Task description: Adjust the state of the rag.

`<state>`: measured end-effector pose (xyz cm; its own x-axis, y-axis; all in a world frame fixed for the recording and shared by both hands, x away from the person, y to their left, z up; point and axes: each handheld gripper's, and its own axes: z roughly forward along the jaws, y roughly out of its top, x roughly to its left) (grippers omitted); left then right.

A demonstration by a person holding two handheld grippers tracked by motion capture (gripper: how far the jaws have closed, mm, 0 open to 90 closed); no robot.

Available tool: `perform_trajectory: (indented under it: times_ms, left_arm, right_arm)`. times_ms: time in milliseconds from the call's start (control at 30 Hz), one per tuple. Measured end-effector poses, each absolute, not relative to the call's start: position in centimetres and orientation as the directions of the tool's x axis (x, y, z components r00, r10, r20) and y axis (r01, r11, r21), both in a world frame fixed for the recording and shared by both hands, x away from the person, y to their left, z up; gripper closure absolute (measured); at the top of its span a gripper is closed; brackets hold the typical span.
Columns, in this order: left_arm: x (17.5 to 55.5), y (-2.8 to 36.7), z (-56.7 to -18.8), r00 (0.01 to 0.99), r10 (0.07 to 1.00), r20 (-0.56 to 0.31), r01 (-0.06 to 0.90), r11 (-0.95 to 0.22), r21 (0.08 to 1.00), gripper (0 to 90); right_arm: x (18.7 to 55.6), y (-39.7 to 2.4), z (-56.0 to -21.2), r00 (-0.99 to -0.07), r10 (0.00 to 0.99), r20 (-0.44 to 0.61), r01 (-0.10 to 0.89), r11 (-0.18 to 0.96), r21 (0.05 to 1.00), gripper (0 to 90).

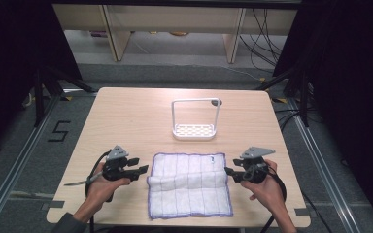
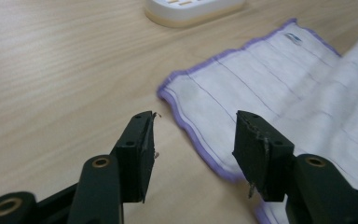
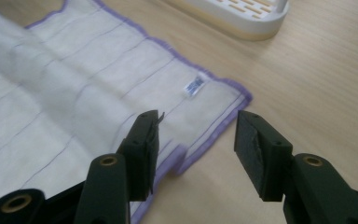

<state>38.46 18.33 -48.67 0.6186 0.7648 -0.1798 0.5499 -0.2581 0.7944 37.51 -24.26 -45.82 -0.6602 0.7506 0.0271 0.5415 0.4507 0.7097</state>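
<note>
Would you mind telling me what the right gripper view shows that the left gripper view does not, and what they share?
Right gripper view alone: the cloth's small label, near the corner by the open right gripper.

Left gripper view alone: the opposite purple-edged corner and the open left gripper.

Both: the white cloth lying on the wooden table, with the white rack's base beyond it; neither gripper holds anything.
</note>
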Motion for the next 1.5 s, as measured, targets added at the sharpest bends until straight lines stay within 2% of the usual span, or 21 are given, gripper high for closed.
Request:
perform_trajectory:
  times_ms: [67,267,300,333,533,633,700,833,933,1167,1500]
  left_arm:
    - [39.7,17.7,-48.8,0.632,0.757,-0.164,0.551,-0.291,0.782,46.3]
    - [42.2,15.5,-49.8,0.659,0.744,-0.112,0.556,-0.381,0.739,44.7]
    - [42.5,15.3,-49.9,0.661,0.744,-0.104,0.554,-0.388,0.737,44.8]
    - [42.9,15.1,-50.1,0.660,0.745,-0.092,0.552,-0.398,0.733,44.8]
    - [43.8,14.4,-50.7,0.657,0.752,-0.059,0.550,-0.425,0.719,47.7]
    - [43.8,13.9,-51.0,0.677,0.735,-0.038,0.535,-0.456,0.711,53.2]
    - [43.8,13.7,-51.2,0.692,0.720,-0.044,0.528,-0.464,0.711,61.3]
    - [43.9,13.5,-51.3,0.711,0.701,-0.051,0.514,-0.469,0.718,77.6]
    - [44.1,13.3,-51.3,0.713,0.699,-0.052,0.510,-0.466,0.724,83.7]
    - [45.2,13.7,-50.4,0.702,0.711,-0.025,0.486,-0.454,0.747,84.6]
    - [46.3,14.1,-49.0,0.683,0.728,-0.063,0.482,-0.384,0.788,84.2]
  right_arm:
    - [38.9,-23.6,-46.1,-0.641,0.766,0.045,0.579,0.443,0.684,50.7]
    - [42.6,-22.4,-47.7,-0.620,0.784,0.018,0.592,0.454,0.666,50.8]
    - [42.9,-22.1,-47.8,-0.608,0.793,0.038,0.618,0.443,0.650,51.5]
    - [43.4,-22.0,-48.1,-0.612,0.790,0.012,0.607,0.461,0.647,51.5]
    - [44.8,-21.6,-49.3,-0.600,0.800,0.006,0.626,0.465,0.625,52.8]
    - [45.0,-21.8,-49.6,-0.607,0.795,0.018,0.645,0.479,0.595,55.2]
    - [45.1,-21.8,-49.8,-0.607,0.794,0.031,0.647,0.471,0.599,59.1]
    - [44.9,-21.7,-49.8,-0.642,0.766,0.031,0.621,0.496,0.607,78.0]
    - [45.1,-21.6,-50.0,-0.646,0.762,0.047,0.615,0.483,0.623,84.3]
    - [46.0,-21.5,-49.2,-0.639,0.769,0.038,0.610,0.476,0.633,85.8]
    - [46.9,-21.5,-47.1,-0.645,0.765,0.008,0.548,0.455,0.702,85.8]
